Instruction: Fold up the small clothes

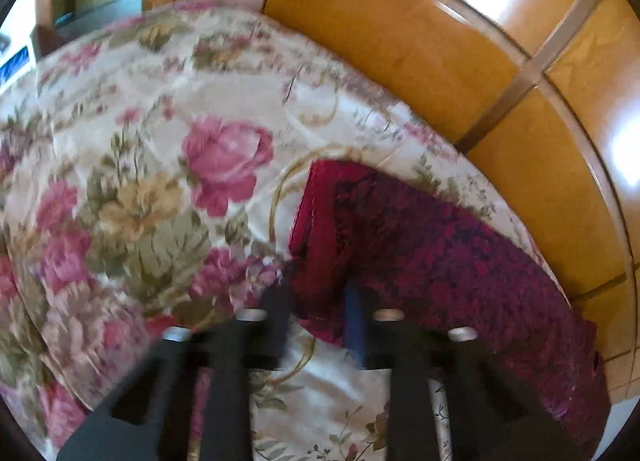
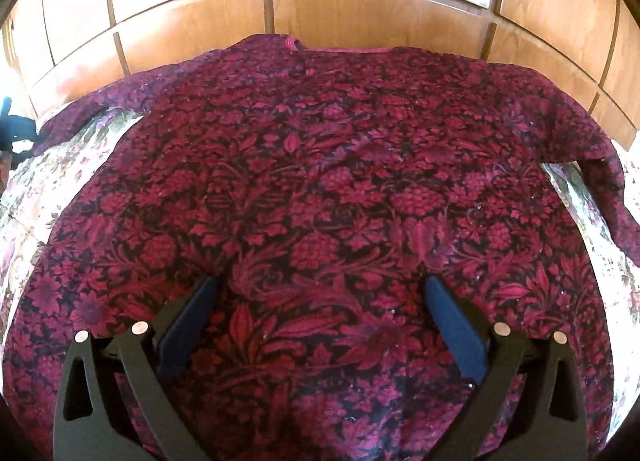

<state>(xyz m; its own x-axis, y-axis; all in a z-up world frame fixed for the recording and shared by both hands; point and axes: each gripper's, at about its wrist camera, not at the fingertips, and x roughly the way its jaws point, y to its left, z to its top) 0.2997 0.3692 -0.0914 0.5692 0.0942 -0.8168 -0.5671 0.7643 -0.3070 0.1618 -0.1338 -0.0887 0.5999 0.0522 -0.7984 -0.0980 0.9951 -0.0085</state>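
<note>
**Left hand-held gripper pinches the top; right one gapes above it**

The maroon floral top lies spread on the floral bedspread, wooden panels beyond. Left hand-held gripper is clamped on the top's sleeve edge. Right hand-held gripper stands spread wide over the hem, top directly ahead.

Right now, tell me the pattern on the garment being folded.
The garment has a dense crimson floral and leaf print on a dark ground, clearest in the right wrist view.
</note>
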